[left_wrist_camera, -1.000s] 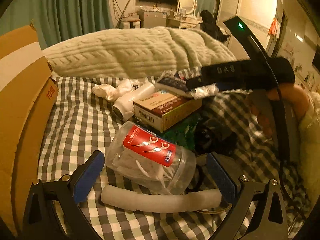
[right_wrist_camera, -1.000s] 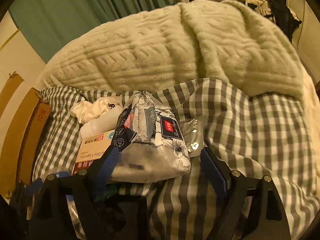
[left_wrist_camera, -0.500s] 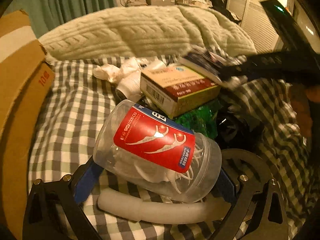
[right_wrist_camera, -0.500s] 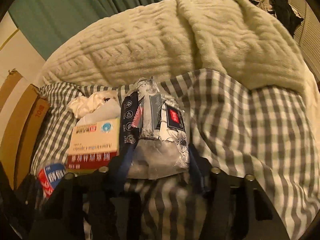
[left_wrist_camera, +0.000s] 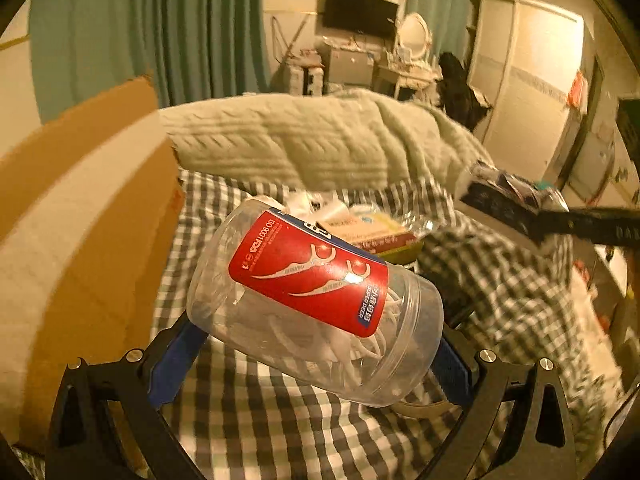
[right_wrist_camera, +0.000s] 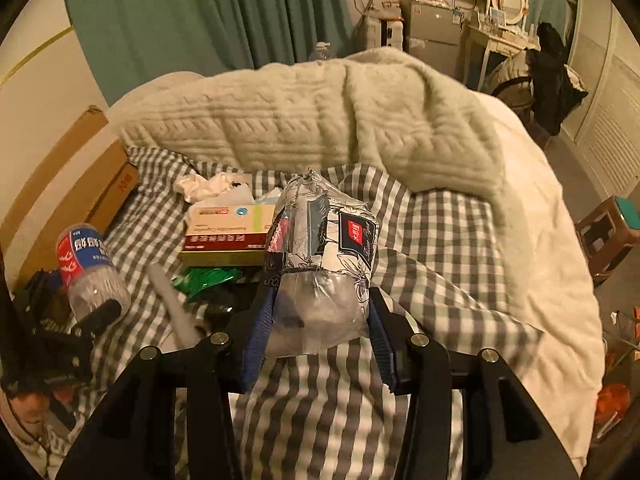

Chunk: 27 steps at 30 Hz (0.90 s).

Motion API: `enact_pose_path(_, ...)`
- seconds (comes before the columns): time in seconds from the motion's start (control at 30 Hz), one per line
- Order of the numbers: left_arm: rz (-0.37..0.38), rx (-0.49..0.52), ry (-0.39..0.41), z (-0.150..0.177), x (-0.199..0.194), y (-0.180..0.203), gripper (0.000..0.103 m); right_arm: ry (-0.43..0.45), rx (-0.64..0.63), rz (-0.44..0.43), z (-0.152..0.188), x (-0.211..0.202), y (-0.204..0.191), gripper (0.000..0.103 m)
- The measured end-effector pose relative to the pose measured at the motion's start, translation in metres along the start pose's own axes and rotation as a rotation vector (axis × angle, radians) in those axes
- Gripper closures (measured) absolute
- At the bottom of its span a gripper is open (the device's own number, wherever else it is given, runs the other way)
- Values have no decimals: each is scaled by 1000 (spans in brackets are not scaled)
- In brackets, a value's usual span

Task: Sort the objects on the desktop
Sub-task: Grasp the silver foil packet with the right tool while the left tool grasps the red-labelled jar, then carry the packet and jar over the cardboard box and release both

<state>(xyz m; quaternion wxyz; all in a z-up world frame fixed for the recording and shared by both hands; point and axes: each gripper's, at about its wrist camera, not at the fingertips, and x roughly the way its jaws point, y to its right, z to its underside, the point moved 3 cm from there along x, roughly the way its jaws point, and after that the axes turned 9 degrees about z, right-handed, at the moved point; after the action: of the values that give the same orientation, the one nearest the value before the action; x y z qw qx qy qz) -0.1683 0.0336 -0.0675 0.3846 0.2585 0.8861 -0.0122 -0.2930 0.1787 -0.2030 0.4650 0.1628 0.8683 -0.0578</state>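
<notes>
The left gripper is clamping a clear floss-pick jar above the bed. The right gripper is closing, its blue pads pinching a floral plastic packet.

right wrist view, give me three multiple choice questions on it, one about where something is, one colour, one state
1. Where does the cardboard box stand?
A. along the left edge of the bed
B. on the stool
C. on top of the knitted blanket

2. What colour is the crumpled wrapper in front of the medicine box?
A. pink
B. green
C. white

3. What is the state of the patterned tissue pack?
A. lying flat on the checked sheet
B. tucked under the blanket
C. gripped between the pads of the right hand-held gripper

Answers:
1 A, its brown side runs along the bed's left edge.
2 B, it shows bright green against the sheet.
3 C, the blue pads press on both its sides as the jaws close on it.
</notes>
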Motion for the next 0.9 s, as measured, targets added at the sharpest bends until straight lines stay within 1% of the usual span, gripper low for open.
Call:
enact_pose_path(0.1, 5, -34, 13, -9, -20, -6, 1, 30, -16, 4, -2, -25, -7, 58)
enact_pose_path(0.17, 21, -49, 27, -19, -32, -7, 1, 54, -29, -8, -6, -43, -15, 58)
enact_pose_path(0.23, 22, -58, 63, -33, -52, -9, 1, 80, -52, -23, -11, -63, -29, 58)
enact_pose_path(0.33, 19, -38, 131, -56, -88, -11, 1, 142, -108, -37, -24, -98, -58, 58)
enact_pose_path(0.47, -65, 1, 216, -80, -142, -17, 1, 237, -177, -67, -43, -142, -102, 58)
enact_pose_path(0.57, -182, 28, 280, -91, -181, -32, 1, 289, -213, -101, -56, -169, -140, 58)
enact_pose_path(0.63, -224, 27, 300, -93, -199, -46, 1, 312, -234, -118, -60, -180, -161, 58)
enact_pose_path(0.67, -237, 15, 305, -93, -206, -56, 1, 320, -246, -133, -62, -184, -173, 58)
enact_pose_path(0.77, -266, -73, 295, -86, -219, -97, 1, 335, -289, -176, -67, -193, -213, 58)
enact_pose_path(0.83, -287, -128, 272, -76, -219, -124, 1, 346, -317, -191, -71, -194, -242, 58)
enact_pose_path(0.9, -344, -166, 238, -64, -209, -153, 1, 343, -339, -210, -70, -191, -269, 58)
